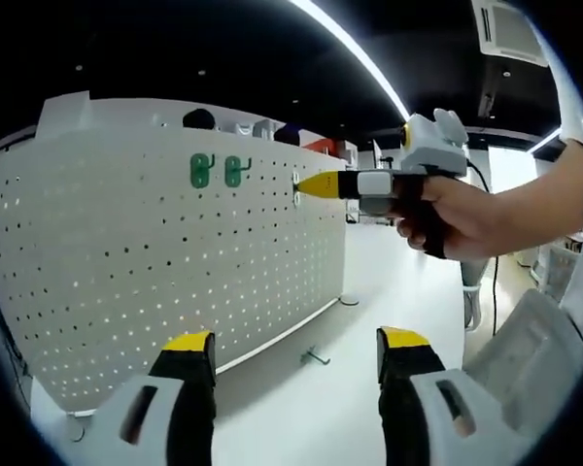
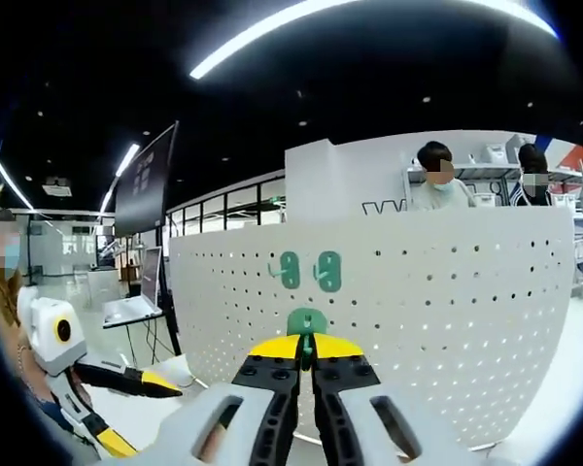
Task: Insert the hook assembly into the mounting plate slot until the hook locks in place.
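Hook assembly [image 2: 307, 321], green, is sitting clamped between the right gripper [image 2: 307, 351] jaws, pressed up against the white perforated mounting plate [image 2: 447, 320]; two more green hooks [image 2: 309, 271] are hanging in the holes just above it; in the left gripper view a hand [image 1: 457, 216] is holding the right gripper [image 1: 311, 184] at the plate's edge, while the left gripper [image 1: 296, 342] is hovering with jaws apart, holding nothing, over the white bench [image 1: 311, 408]; a small metal hook [image 1: 315, 357] is lying there; ceiling light strips [image 2: 272, 39] are glowing overhead, and two people [image 2: 437, 180] are standing behind the plate.
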### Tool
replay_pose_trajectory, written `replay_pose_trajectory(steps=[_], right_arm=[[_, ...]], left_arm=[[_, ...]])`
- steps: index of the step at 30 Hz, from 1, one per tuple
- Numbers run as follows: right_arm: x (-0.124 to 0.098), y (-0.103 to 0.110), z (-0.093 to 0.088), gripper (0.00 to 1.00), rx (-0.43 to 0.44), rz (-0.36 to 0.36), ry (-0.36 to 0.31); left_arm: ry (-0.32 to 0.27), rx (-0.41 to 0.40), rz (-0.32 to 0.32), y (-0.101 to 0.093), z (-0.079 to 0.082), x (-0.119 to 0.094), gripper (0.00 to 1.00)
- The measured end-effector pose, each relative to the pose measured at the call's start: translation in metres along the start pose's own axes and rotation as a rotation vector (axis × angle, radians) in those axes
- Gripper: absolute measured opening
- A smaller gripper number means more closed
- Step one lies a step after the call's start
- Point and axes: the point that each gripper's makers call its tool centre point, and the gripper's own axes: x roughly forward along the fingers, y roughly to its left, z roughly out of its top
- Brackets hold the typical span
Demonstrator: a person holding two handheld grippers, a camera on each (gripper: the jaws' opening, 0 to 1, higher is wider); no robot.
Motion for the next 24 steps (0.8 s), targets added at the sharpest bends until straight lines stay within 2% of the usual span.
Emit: replay_pose_trajectory(steps=[24], right_arm=[[0.018,-0.035,0.019,0.00,-0.034,-0.083,-0.036]], left_arm=[[0.035,-0.004,0.007,0.002,-0.014,-0.014,0.70]])
